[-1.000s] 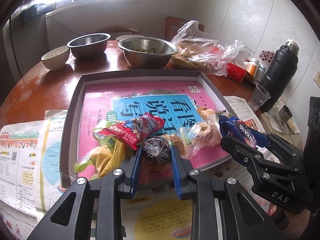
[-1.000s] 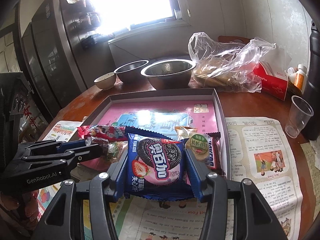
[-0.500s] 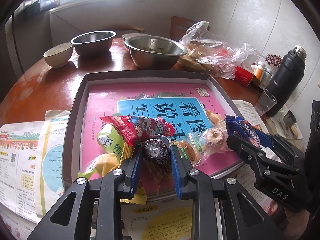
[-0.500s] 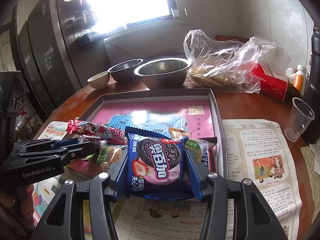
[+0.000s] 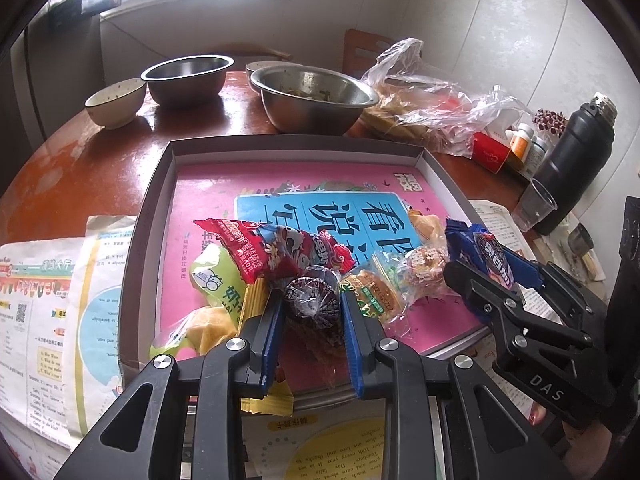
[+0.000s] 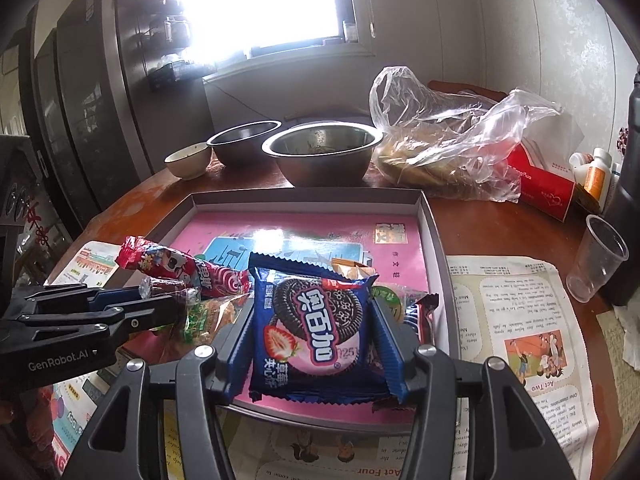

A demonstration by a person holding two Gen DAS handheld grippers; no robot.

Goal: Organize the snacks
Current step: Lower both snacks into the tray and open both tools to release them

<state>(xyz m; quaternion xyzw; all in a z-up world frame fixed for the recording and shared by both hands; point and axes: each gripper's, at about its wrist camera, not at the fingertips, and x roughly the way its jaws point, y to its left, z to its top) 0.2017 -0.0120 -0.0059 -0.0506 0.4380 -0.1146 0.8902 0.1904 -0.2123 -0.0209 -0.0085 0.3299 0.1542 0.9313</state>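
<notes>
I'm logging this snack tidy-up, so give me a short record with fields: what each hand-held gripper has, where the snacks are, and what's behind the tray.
left hand-held gripper: shut on dark round wrapped snack
right hand-held gripper: jaws just opening, blue cookie packet between them
snack pile: in the grey tray, on its pink book
behind tray: two steel bowls, small ceramic bowl

Lit by blown-out window point(image 6: 256, 4); glare on pink tray point(image 6: 436, 240) liner; heavy fisheye curvature, dark vignetted corners.
</notes>
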